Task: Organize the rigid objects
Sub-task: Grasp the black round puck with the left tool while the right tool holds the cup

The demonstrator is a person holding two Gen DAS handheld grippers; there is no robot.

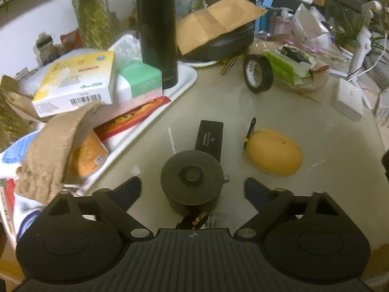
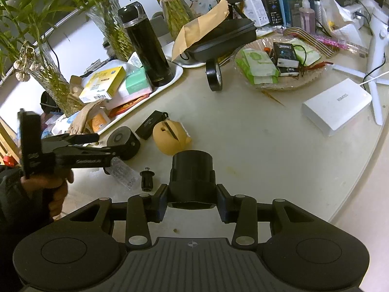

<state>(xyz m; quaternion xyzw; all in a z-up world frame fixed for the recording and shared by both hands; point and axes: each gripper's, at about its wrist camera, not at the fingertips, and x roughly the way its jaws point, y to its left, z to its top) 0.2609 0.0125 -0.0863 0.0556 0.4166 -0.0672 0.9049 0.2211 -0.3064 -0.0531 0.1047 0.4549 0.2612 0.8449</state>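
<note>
- Two containers hold most of the clutter: a white tray (image 1: 187, 73) far left and a glass dish (image 2: 313, 77) far right.
- Tray: black flask (image 1: 156, 31) upright, yellow box (image 1: 75, 82) with a barcode, green box (image 1: 143, 80), orange packet (image 1: 87, 155). Print on them too blurred to read.
- Dish: green sachets (image 2: 257, 65) and a small black box (image 2: 285, 56).
- White box (image 2: 338, 104) on the table at right carries grey lettering, too small to read.
- Left gripper (image 1: 193, 189): jaws released and wide, one each side of a black round puck (image 1: 192, 177) on the table; pads not touching it.
- Right gripper (image 2: 192, 202): clenched on a black cylinder part (image 2: 192, 170), held above the table.
- Beyond the puck: flat black case (image 1: 210, 138), then a tan egg-shaped thing (image 1: 274, 155) to its right.
- Tape roll (image 1: 257, 73) stands on edge, far centre.
</note>
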